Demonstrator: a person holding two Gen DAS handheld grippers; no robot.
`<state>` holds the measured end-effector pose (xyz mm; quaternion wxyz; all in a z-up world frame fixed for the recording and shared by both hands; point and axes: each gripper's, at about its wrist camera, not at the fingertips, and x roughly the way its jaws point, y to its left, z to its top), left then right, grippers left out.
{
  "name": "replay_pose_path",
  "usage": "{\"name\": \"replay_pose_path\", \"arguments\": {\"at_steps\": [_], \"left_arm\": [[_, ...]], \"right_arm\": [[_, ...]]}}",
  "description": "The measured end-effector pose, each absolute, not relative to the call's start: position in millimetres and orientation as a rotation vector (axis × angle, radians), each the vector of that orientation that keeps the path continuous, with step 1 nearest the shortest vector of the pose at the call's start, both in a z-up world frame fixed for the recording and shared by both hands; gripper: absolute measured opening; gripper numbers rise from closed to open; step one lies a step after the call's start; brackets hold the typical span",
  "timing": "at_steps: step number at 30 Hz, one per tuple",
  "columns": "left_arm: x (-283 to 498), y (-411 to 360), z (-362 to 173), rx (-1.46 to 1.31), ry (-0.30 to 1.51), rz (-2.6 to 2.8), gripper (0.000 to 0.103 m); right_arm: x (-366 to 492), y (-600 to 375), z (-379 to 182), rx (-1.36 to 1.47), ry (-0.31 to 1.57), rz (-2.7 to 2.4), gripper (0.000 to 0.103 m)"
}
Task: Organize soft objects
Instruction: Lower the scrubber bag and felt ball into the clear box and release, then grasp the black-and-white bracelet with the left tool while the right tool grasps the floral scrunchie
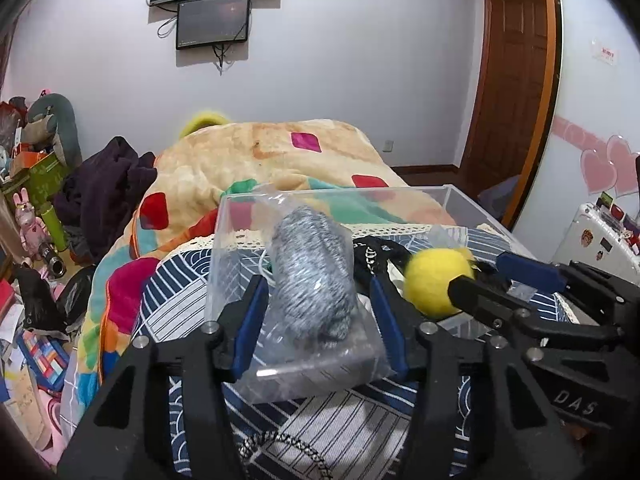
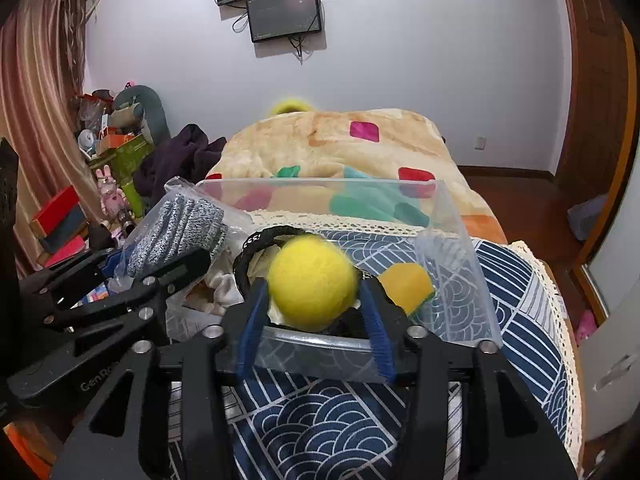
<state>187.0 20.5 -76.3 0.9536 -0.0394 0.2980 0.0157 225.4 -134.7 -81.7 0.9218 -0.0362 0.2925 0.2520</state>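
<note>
The bed, covered in a navy wave-pattern cloth, carries a clear plastic bin whose near wall is partly hidden behind both grippers. Its far and right walls stand free, with open bin floor at the right. The left gripper is clamped on a bagged grey knit bundle, long axis running near to far, tilted up over the bin's left edge; the bag's lower end is blurred. The right gripper grips a yellow fuzzy ball over the bin's near middle. A yellow-orange sponge lies just right, partly hidden.
</note>
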Motion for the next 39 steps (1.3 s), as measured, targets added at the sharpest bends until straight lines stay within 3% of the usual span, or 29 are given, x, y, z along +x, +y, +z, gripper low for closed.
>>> {"name": "replay_pose_path", "arguments": {"at_steps": [6, 13, 15, 17, 19, 33, 39], "left_arm": [[164.4, 22.7, -67.1, -0.103, 0.568, 0.018, 0.057], [132.8, 26.4, -51.8, -0.099, 0.519, 0.010, 0.072], [121.9, 27.7, -51.7, -0.105, 0.513, 0.008, 0.080], [112.7, 28.4, -55.6, -0.110, 0.519, 0.004, 0.088], [106.0, 28.9, -61.8, -0.111, 0.535, 0.002, 0.089], [90.0, 37.7, -134.7, -0.200, 0.725, 0.035, 0.089], [90.7, 36.9, -141.7, -0.192, 0.720, 0.069, 0.072]], "right_arm": [[215.7, -148.2, -70.9, -0.050, 0.561, 0.519, 0.061], [192.0, -166.4, -56.0, -0.056, 0.481, 0.492, 0.075], [185.5, -172.7, -55.6, -0.046, 0.470, 0.491, 0.084], [179.9, -178.8, -59.4, -0.039, 0.474, 0.494, 0.085], [178.3, -181.4, -64.7, -0.044, 0.490, 0.493, 0.085], [162.1, -196.2, -139.5, -0.065, 0.712, 0.509, 0.085], [151.9, -196.9, -151.8, -0.104, 0.732, 0.506, 0.085]]}}
